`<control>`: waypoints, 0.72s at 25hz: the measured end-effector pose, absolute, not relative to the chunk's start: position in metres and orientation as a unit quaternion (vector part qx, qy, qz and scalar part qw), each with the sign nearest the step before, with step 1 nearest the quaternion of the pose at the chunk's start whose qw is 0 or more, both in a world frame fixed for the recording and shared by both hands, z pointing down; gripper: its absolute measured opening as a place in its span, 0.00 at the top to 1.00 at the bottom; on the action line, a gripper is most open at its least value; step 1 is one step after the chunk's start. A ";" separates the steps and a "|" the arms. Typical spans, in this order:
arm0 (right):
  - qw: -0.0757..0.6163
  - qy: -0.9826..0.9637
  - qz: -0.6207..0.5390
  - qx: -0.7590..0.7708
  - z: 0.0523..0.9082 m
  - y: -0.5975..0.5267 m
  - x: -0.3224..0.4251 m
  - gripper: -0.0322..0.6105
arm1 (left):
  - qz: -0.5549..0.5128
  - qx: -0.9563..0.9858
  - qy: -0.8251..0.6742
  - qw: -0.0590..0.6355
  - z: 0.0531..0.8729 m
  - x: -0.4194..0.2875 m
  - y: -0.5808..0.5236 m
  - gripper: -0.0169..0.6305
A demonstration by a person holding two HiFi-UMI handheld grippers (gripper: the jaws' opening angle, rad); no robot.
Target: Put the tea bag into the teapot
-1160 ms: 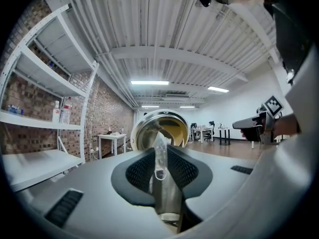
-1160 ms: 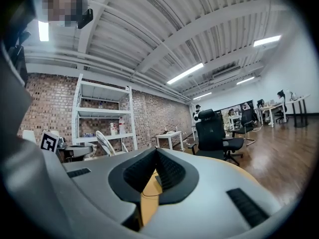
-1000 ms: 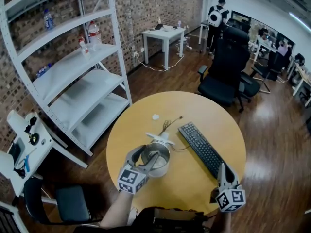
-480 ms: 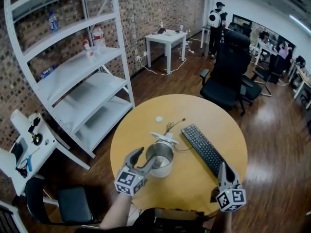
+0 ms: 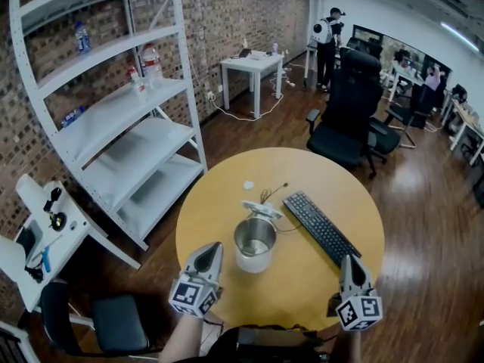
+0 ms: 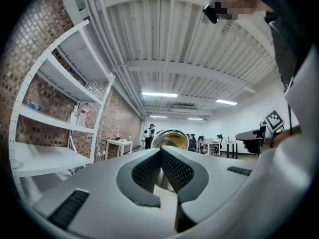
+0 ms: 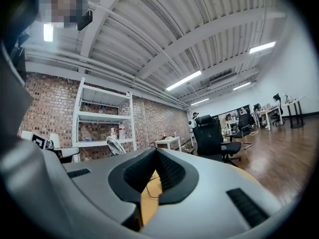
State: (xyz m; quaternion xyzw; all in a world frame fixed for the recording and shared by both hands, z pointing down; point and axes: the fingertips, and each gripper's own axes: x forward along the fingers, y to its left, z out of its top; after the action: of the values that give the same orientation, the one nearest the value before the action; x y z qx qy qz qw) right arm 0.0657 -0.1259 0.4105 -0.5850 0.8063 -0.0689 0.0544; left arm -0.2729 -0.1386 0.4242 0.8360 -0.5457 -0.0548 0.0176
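A steel teapot [image 5: 255,243] without a lid stands in the middle of the round yellow table [image 5: 318,176]; I cannot see what is inside it. My left gripper [image 5: 212,249] is shut with nothing between its jaws, just left of the pot and nearer to me. In the left gripper view the pot's rim [image 6: 170,137] shows right over the closed left gripper [image 6: 160,151]. My right gripper [image 5: 349,262] is shut and empty at the table's near right edge, and the right gripper [image 7: 156,152] looks across the table. No tea bag is clearly in view.
A flat white item [image 5: 261,209] with thin cords lies just behind the pot, a small white scrap [image 5: 248,184] farther back. A black keyboard [image 5: 321,228] lies right of the pot. White shelving [image 5: 113,112] stands left, a black office chair [image 5: 348,119] beyond the table.
My left gripper was open at the pot's rim; it has drawn back toward me and to the left, and its jaws have closed. The right gripper has not moved.
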 end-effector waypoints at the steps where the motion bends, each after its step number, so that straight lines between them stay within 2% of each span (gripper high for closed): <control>1: 0.056 0.806 -0.069 -0.585 0.411 -0.122 0.064 0.94 | -0.059 0.835 -0.546 0.023 0.427 -0.276 -0.136 0.95; 7: 0.037 0.802 -0.060 -0.593 0.415 -0.103 0.057 0.94 | -0.056 0.840 -0.540 0.026 0.432 -0.279 -0.122 0.95; 18: 0.046 0.814 -0.062 -0.576 0.413 -0.099 0.052 0.94 | -0.053 0.836 -0.545 0.036 0.439 -0.280 -0.121 0.95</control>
State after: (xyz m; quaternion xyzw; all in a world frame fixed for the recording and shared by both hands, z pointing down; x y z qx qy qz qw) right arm 0.0518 -0.0986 0.4125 -0.5763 0.8136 -0.0619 0.0458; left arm -0.2804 -0.1209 0.4388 0.8359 -0.5451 -0.0533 0.0359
